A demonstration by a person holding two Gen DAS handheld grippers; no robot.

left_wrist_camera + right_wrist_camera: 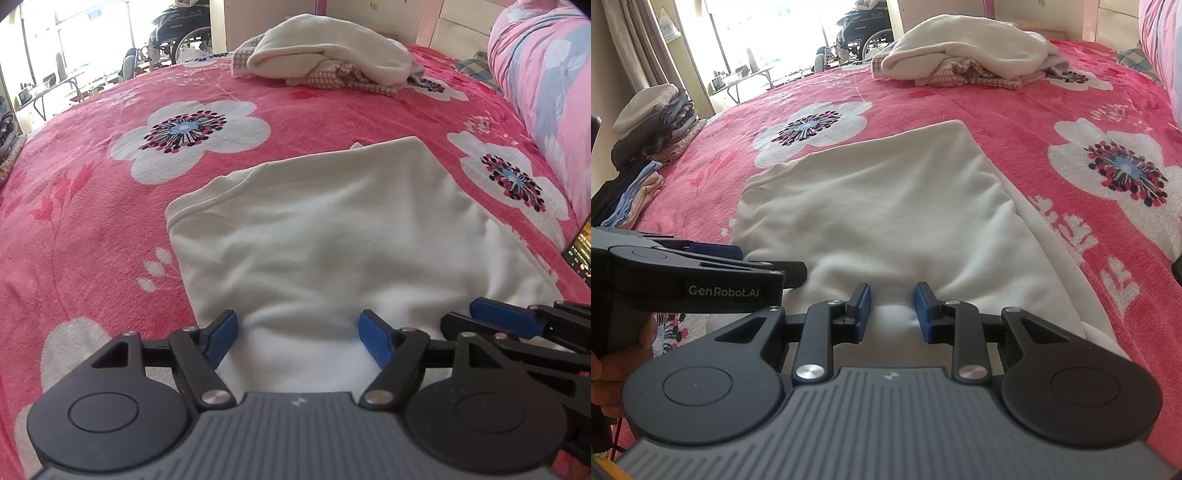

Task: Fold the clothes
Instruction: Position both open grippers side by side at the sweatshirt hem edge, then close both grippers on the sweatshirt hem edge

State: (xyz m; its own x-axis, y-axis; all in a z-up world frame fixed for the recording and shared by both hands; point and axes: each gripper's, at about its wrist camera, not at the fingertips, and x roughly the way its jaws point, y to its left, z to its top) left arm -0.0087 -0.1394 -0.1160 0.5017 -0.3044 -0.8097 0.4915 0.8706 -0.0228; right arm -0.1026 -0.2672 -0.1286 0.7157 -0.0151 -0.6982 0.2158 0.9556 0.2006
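Cream sweatshirt (325,236) lies flat on the bed (92,206), its near edge between both spread jaws. Soft, light, limp: left gripper (297,332) and right gripper (892,310) should pinch that hem.

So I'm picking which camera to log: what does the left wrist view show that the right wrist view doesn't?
Only the left wrist view shows a lit phone screen at the right edge. Only the right wrist view shows the stack of folded clothes at the bed's left edge. Both show the white garment on the pink floral blanket, the unfolded pile beyond, and both tools open: left tool, right tool.
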